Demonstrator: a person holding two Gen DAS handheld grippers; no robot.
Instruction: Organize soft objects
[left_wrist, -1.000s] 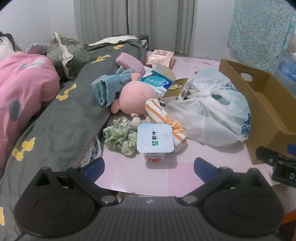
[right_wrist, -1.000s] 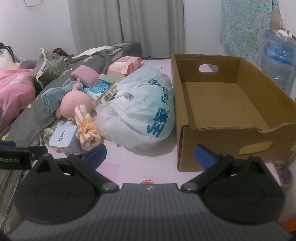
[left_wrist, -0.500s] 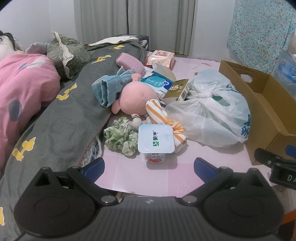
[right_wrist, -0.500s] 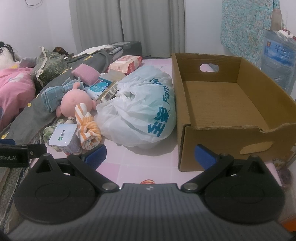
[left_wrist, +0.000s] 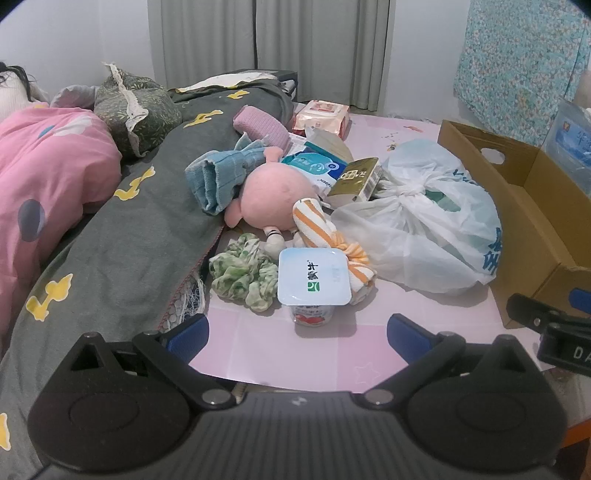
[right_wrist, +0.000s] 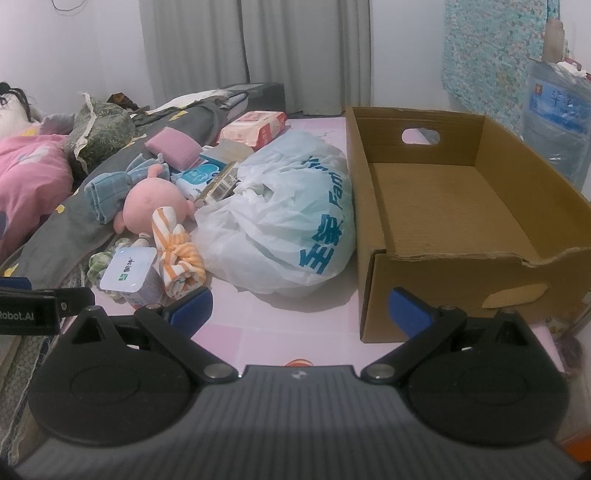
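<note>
1. Green scrunchie (left_wrist: 243, 271) lies on the pink bed surface, just left of the yogurt cup (left_wrist: 313, 280), straight ahead of the left claw (left_wrist: 297, 334).
2. Both claws gape wide, empty; right claw (right_wrist: 299, 306) faces the cardboard box (right_wrist: 458, 206).

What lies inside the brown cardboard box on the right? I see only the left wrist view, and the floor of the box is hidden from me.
Observer: Nothing. The right wrist view shows the brown cardboard box with a bare floor.
Operator: Is its near wall intact?
Observer: No, the near wall has a torn, ragged top edge, and its oval handle flap is not punched out.
Operator: Does the right gripper hold something?
Observer: No, the right gripper is open and empty above the pink surface.
</note>
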